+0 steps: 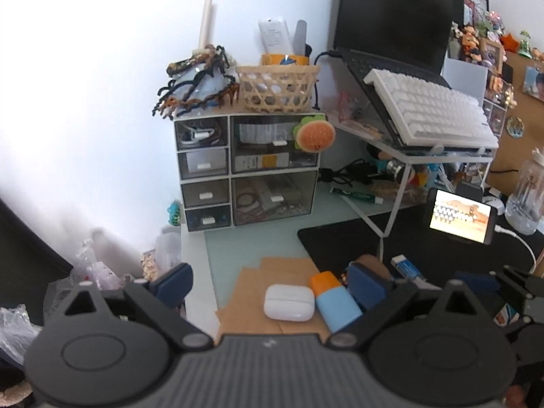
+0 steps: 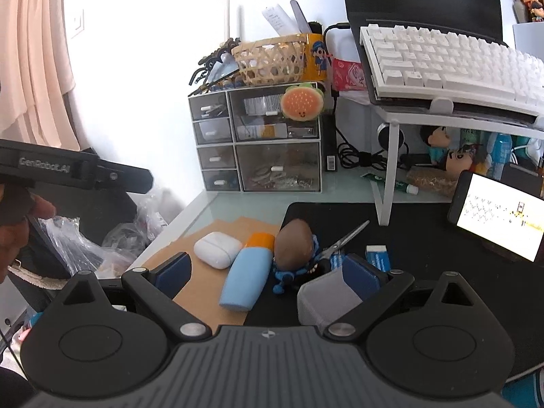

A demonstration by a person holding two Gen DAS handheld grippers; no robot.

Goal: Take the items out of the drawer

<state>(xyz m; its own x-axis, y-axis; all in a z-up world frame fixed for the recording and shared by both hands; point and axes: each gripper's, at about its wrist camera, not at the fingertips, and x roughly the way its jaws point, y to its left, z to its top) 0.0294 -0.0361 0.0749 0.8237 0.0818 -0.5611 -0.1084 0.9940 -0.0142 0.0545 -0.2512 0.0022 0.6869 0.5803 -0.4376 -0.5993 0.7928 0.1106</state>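
A small drawer unit [image 1: 246,170] [image 2: 258,139] with clear-fronted drawers stands at the back of the desk, all drawers shut. On brown paper [image 1: 272,268] [image 2: 210,272] in front lie a white earbud case [image 1: 289,302] [image 2: 217,249], a blue tube with orange cap [image 1: 335,301] [image 2: 246,272], a brown egg-shaped toy [image 2: 293,244], scissors [image 2: 343,239] and an eraser [image 2: 377,255]. My left gripper [image 1: 268,282] is open and empty above the case and tube. My right gripper [image 2: 268,275] is open and empty over the same items, with a grey object [image 2: 326,302] by its right finger.
A basket [image 1: 277,86] and clutter sit on top of the drawer unit. A white stand [image 2: 442,115] holds a laptop and white keyboard [image 1: 431,108] at right. A lit phone [image 1: 460,216] [image 2: 499,216] leans on the black mat [image 2: 425,238]. Plastic bags [image 2: 102,241] lie off the desk's left edge.
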